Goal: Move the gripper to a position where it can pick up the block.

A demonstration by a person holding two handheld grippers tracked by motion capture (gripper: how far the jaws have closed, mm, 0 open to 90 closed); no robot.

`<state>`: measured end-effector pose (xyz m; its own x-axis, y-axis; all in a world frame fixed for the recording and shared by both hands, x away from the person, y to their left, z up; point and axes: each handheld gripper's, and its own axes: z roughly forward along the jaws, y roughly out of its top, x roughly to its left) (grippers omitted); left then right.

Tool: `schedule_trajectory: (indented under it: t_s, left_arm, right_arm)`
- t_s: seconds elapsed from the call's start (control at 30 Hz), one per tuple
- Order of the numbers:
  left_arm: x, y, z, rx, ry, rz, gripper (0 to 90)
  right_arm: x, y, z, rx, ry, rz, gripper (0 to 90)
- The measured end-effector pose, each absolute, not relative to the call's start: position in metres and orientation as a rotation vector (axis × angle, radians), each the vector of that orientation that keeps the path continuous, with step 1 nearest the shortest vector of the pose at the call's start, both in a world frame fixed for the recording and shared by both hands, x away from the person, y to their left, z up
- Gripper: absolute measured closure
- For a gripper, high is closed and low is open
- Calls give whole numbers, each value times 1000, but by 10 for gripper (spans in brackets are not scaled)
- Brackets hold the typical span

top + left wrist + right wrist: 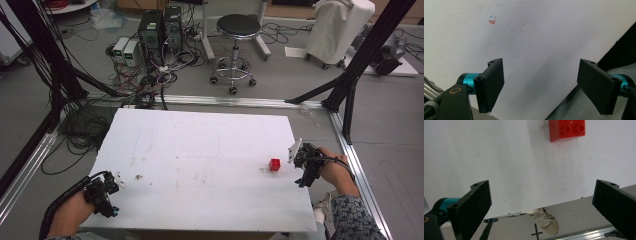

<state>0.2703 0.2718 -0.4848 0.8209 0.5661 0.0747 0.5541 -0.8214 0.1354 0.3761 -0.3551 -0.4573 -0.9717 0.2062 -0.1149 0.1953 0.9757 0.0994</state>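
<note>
A small red studded brick lies on the white table near its right edge. My right gripper hovers just right of the brick, by the table's edge, held by a hand in a patterned sleeve. In the right gripper view its jaws stand wide open with nothing between them, and the red brick lies ahead, beyond the jaws. My left gripper sits at the table's front left corner. It is open too, over bare white surface.
A faint red and blue mark stains the table ahead of the left gripper. Beyond the table are a black stool, computer towers with tangled cables, and black frame struts. A shoe shows below the table edge.
</note>
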Motion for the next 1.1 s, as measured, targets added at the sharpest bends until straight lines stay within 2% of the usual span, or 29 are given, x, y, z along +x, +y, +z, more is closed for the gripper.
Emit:
schedule_trajectory:
  t_s: [0.5,0.77,1.1]
  left_arm:
    - [269,271,-486,2903,894,180,220]
    - [269,270,-487,2909,891,185,220]
    - [269,270,-487,2911,892,189,220]
  right_arm:
    - [408,-343,-449,187,3001,126,15]
    - [421,-324,-462,44,3019,68,15]
    - [434,-307,-478,38,3056,38,15]
